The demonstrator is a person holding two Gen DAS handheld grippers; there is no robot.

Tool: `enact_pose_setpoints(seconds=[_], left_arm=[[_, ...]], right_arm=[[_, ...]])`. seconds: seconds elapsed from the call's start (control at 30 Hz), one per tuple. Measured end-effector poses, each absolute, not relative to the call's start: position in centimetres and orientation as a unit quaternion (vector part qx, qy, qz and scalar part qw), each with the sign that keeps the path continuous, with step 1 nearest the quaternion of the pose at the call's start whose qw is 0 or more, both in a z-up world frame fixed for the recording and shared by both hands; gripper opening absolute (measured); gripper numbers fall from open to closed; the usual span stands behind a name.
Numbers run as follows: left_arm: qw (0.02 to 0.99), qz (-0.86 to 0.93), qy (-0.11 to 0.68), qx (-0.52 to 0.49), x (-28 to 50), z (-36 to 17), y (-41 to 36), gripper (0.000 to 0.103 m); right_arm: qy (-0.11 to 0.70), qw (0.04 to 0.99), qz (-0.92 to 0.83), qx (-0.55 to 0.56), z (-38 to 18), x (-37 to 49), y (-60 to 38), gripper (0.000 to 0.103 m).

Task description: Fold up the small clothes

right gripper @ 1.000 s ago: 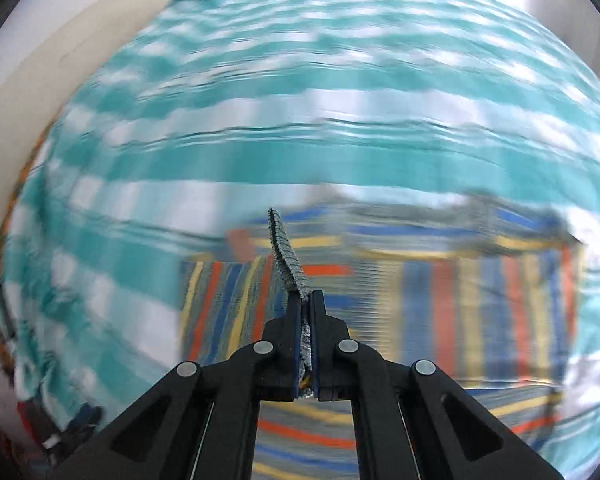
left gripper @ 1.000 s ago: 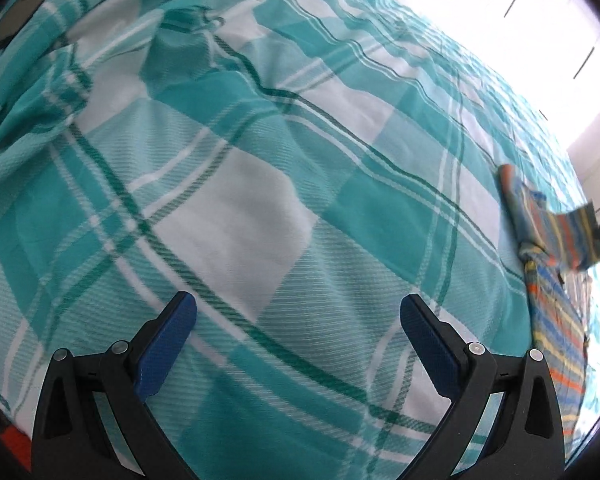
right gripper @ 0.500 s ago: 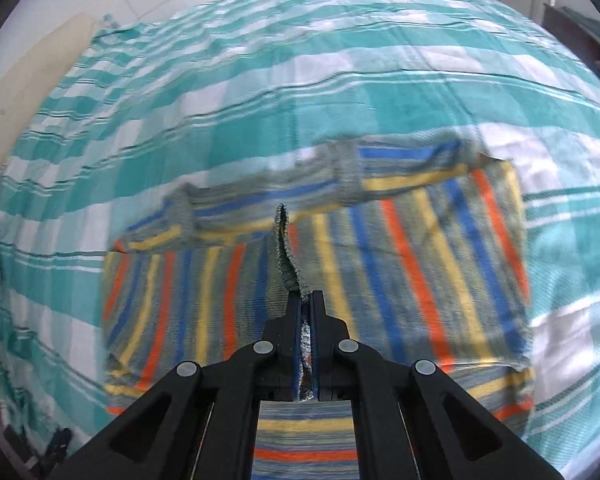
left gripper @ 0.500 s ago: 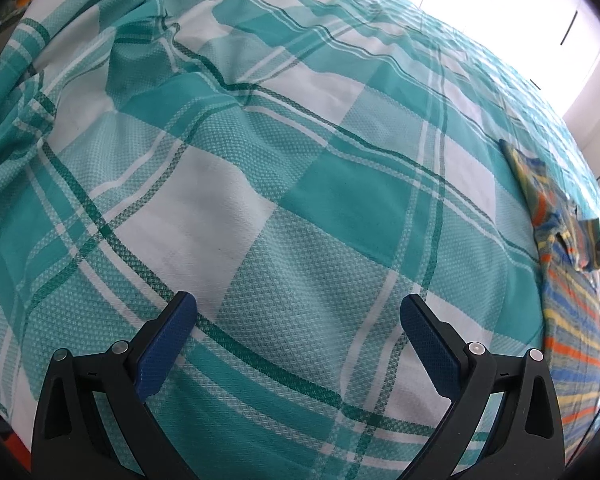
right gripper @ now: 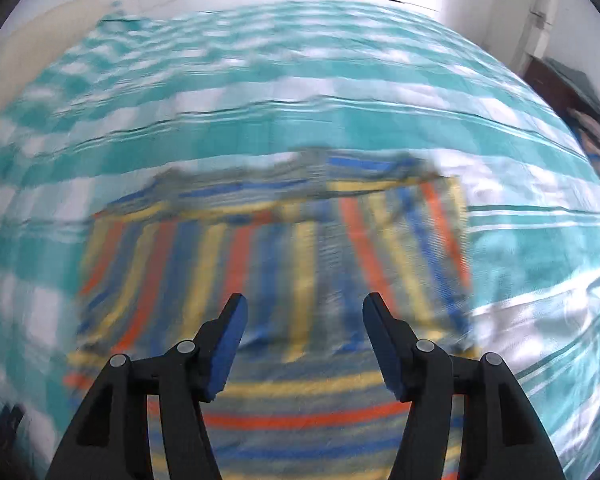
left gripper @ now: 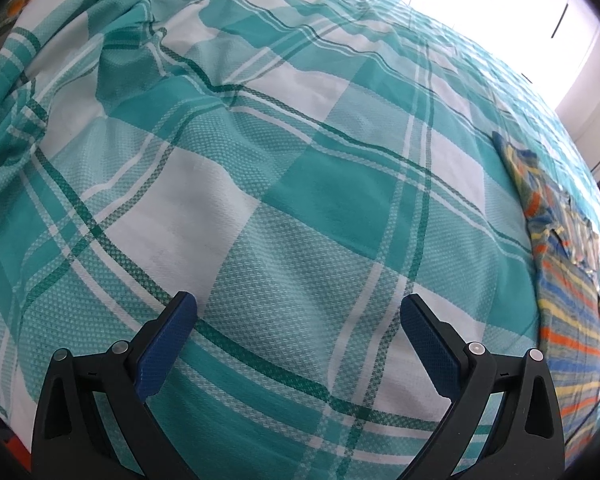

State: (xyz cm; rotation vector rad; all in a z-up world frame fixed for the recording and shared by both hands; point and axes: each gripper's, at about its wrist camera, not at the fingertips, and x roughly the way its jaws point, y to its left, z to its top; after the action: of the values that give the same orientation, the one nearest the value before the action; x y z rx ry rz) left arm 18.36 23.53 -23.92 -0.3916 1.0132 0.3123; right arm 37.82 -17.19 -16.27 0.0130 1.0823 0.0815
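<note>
A small striped garment [right gripper: 300, 264], with orange, blue, yellow and grey stripes, lies flat on the teal plaid bed cover [right gripper: 260, 128]. The right wrist view is blurred by motion. My right gripper [right gripper: 302, 308] is open and empty just above the garment's near part. In the left wrist view the garment [left gripper: 568, 280] lies at the far right, partly folded over itself. My left gripper [left gripper: 298, 304] is open and empty over the bare bed cover [left gripper: 260, 160], well left of the garment.
The bed cover is creased and bunched at the left [left gripper: 24, 120]. Bright white cupboard doors or a wall [left gripper: 520, 8] stand beyond the bed. Dark furniture [right gripper: 568, 92] stands at the right past the bed's edge.
My right gripper has opened and let go of the garment's edge, which now lies on the garment. The left gripper has drifted a little over the cover, still open.
</note>
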Motion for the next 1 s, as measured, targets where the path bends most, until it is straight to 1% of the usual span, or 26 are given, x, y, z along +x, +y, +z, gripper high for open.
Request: enact_pose_setpoints(seconds=[0.13,0.3,0.47,0.57,0.7,0.83,0.87,0.9,0.93,0.97,1.0], left_arm=[[0.844,0.142,0.478,-0.197,18.2,-23.9,23.9,0.102],[0.845,0.136,0.477,-0.199,18.0,-23.8,24.1,0.102],[0.842,0.136,0.475,-0.217,17.7,-23.8,24.8,0.102],[0.841,0.137,0.477,-0.218,17.8,-23.9,24.8,0.102],[0.84,0.137,0.479,-0.215,18.1,-23.9,24.7,0.102],[0.84,0.138,0.48,-0.213,18.2,-24.0,24.7,0.102],[0.84,0.139,0.481,-0.21,18.3,-24.0,24.6,0.102],[0.84,0.139,0.482,-0.208,18.3,-24.0,24.5,0.102],[0.84,0.138,0.482,-0.207,18.4,-24.0,24.4,0.102],[0.84,0.138,0.483,-0.207,18.5,-24.0,24.4,0.102],[0.84,0.138,0.483,-0.207,18.5,-24.0,24.4,0.102]], right_arm=[[0.518,0.847,0.12,0.009,-16.2,33.8,-13.0,0.06],[0.508,0.844,0.17,0.007,-18.0,30.3,-8.5,0.06],[0.497,0.857,0.134,0.028,-20.1,30.3,-6.9,0.06],[0.484,0.867,0.114,0.022,-20.3,31.6,-5.7,0.06],[0.522,0.848,0.092,-0.023,-22.5,33.8,-2.7,0.06],[0.503,0.863,0.039,-0.001,-22.7,34.1,-2.2,0.06],[0.501,0.864,0.04,0.012,-22.9,34.4,-2.1,0.059],[0.495,0.865,0.08,0.024,-23.0,34.5,-1.3,0.058],[0.494,0.862,0.108,0.016,-23.0,34.4,-0.6,0.05],[0.49,0.859,0.15,-0.021,-23.0,34.0,0.7,0.045],[0.484,0.857,0.17,-0.048,-23.0,33.5,1.3,0.043]])
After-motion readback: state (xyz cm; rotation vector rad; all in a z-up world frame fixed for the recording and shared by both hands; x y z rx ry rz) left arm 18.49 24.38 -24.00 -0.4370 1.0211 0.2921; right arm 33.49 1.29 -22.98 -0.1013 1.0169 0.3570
